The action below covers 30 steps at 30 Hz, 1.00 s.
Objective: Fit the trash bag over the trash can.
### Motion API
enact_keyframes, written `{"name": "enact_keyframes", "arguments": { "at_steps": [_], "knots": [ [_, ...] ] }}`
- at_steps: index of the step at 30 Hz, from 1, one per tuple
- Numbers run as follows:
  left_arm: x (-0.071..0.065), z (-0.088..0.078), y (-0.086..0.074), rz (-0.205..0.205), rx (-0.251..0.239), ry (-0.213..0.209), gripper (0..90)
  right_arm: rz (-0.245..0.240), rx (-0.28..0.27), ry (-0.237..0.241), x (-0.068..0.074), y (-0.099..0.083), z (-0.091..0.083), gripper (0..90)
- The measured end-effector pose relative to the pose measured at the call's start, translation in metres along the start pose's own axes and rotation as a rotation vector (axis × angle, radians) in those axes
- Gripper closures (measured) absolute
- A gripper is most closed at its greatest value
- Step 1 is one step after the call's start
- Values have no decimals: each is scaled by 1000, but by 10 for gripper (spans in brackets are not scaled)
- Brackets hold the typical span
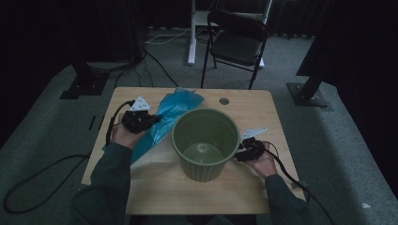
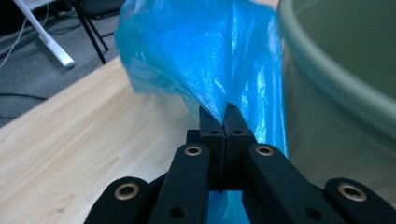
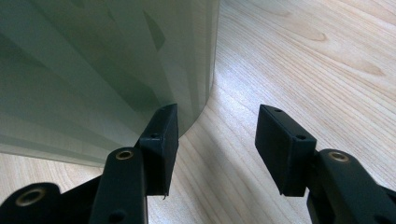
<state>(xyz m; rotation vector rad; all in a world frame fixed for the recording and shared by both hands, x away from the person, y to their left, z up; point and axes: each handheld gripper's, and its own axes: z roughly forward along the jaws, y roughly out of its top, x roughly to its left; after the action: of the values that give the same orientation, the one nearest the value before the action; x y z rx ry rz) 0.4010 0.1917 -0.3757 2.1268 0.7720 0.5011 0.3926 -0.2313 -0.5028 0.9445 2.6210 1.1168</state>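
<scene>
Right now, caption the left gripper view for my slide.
Left gripper fingers pinch a blue plastic bag beside the green bin on the wooden table.

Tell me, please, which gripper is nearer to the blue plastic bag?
Left. The left gripper is shut on the blue plastic bag, beside the green bin. The right gripper stands open on the bin's far side, one jaw against its wall.
</scene>
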Motion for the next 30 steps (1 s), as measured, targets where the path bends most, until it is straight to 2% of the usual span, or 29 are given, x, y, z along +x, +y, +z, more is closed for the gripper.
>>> {"name": "enact_keyframes", "arguments": {
  "at_steps": [4,13,22,30],
  "knots": [
    [2,-10,11,-1,-36,-6,893,0,3,3,2,0,0,486],
    [1,-22,26,7,-70,-19,893,-3,0,12,2,0,1,491],
    [-2,-29,42,29,-99,-37,893,0,-1,22,3,1,2,497],
    [-11,-29,59,51,-124,-59,893,-12,-9,19,5,3,1,511]
  ]
}}
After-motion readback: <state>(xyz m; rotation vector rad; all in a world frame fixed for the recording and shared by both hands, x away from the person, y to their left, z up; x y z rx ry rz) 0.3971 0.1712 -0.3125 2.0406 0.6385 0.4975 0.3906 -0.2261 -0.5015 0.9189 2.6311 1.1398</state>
